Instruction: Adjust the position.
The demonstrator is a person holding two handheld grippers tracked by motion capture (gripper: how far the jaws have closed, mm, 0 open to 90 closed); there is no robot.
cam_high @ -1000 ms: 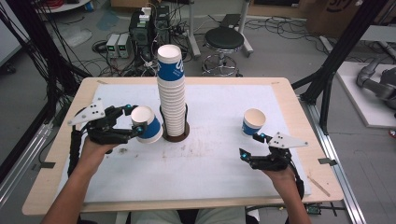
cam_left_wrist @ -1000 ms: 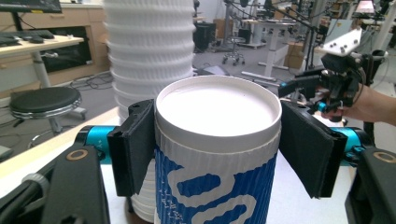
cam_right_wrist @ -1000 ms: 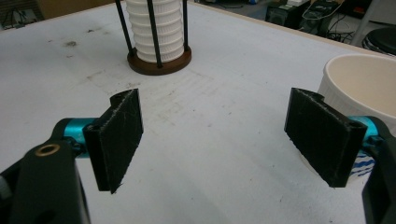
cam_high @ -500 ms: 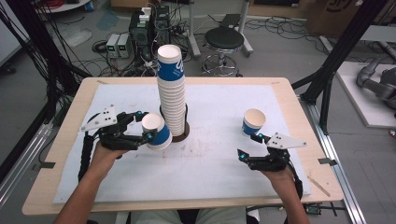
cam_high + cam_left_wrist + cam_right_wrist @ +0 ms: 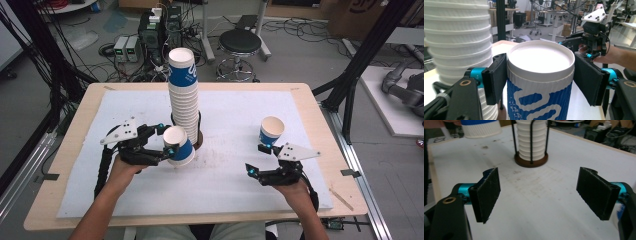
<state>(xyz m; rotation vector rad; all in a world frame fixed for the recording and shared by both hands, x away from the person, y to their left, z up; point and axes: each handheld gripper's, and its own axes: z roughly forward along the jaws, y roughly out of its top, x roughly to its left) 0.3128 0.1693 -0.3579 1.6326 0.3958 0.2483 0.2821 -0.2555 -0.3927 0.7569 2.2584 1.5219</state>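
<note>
While the left claw (image 5: 167,142) is clamped on a blue-and-white paper cup (image 5: 178,145), that cup hangs tilted just above the desk (image 5: 70,150), at the near left of the tall cup stack (image 5: 184,97) and close against its lower part. As seen from the left gripper view, both black pads (image 5: 495,78) press the ribbed wall of the cup just below its white rim, one on each side, and the cup's open mouth faces the camera. The stack rises from a dark round holder (image 5: 531,160) with thin black upright rods, set near the middle of the white mat (image 5: 240,185) that covers the desk.

The right claw (image 5: 255,160) stands apart, with nothing between its pads; through the gap, the right gripper view shows bare, slightly soiled mat. It rests low at the near right of the desk. A second blue-and-white cup (image 5: 271,131) stands upright on the mat just beyond that claw, on its far side, well apart from the stack. Each gripper carries a grey three-cornered plate on top and is held by a hand entering from the near edge.
</note>
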